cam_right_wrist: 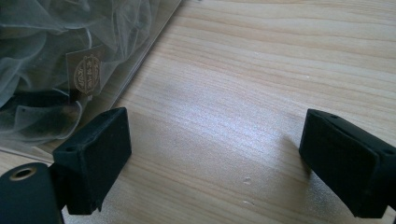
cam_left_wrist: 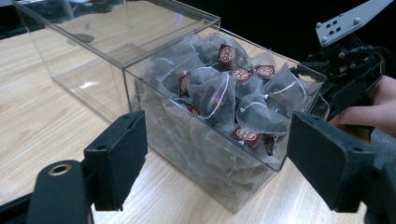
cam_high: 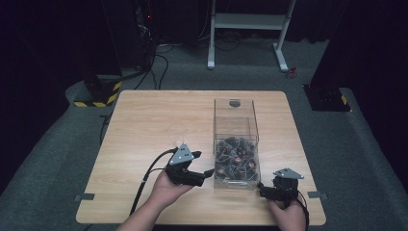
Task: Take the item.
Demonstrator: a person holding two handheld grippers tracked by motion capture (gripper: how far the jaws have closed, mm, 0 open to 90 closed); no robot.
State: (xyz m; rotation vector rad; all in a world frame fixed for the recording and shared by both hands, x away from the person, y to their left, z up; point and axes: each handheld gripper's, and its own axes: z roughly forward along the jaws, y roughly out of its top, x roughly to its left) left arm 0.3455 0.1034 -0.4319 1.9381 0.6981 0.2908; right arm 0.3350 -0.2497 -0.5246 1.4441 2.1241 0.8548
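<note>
Teabags (cam_left_wrist: 219,93) fill the near part of a clear box (cam_high: 235,120) that stands on the worktop (cam_high: 154,120), right of the middle and close to the person's edge. They are see-through mesh pouches with dark leaf inside, each with a white string and a small dark red tag bearing a gold mark; they lie heaped, reaching to the box's rim. The far part of the box holds no bags — a clear wall divides it from the full part.

Left gripper (cam_high: 204,163) sits just left of the box, its jaws pointing at the full part. In the left gripper view its jaws stand well apart, with nothing between them; the box's near corner (cam_left_wrist: 128,70) lies ahead of them, not touched.

Right gripper (cam_high: 262,185) rests low at the box's near right corner, held in the person's hand (cam_high: 288,214) at the worktop's edge. In the right gripper view (cam_right_wrist: 215,158) its jaws are wide apart over bare wood, clamped on nothing — the box wall, with a tag (cam_right_wrist: 86,70) pressed against it from inside, lies just beside one jaw. Whether that jaw touches the wall I cannot tell.
</note>
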